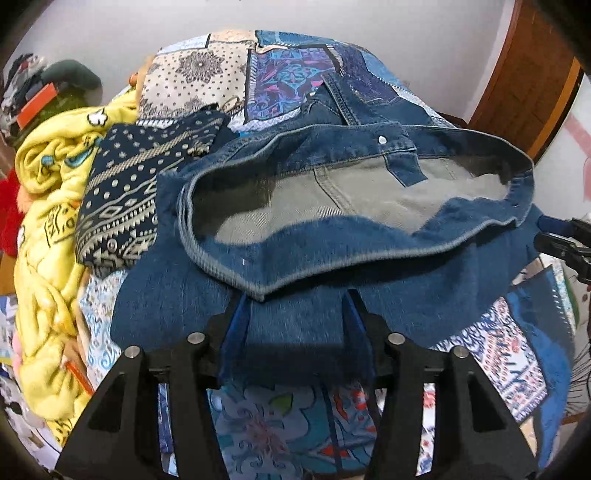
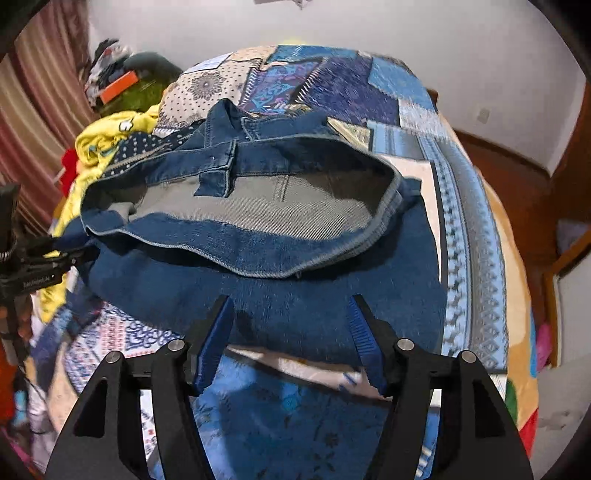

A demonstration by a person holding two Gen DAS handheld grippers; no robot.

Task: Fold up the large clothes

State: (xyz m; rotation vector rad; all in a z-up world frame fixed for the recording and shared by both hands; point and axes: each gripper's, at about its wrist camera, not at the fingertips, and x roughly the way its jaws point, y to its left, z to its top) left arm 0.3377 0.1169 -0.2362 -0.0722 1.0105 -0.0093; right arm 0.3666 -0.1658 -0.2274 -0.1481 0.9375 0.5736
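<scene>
Both the left gripper [image 1: 295, 299] and right gripper [image 2: 290, 304] hang parted, empty, over jeans [image 1: 295, 266].

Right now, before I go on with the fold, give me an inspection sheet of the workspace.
Surface: patchwork bedspread, blue and beige prints, bare on its right side.
Job's things: denim jeans lying flat, waistband gaping open, grey inside showing.
Clutter: yellow blanket and navy patterned cloth heaped at the left edge.
Grippers: left claw and right claw both open above the denim, nothing pinched.
Cables: nothing seen.
Surroundings: white wall, striped curtain, wooden door frame.
</scene>
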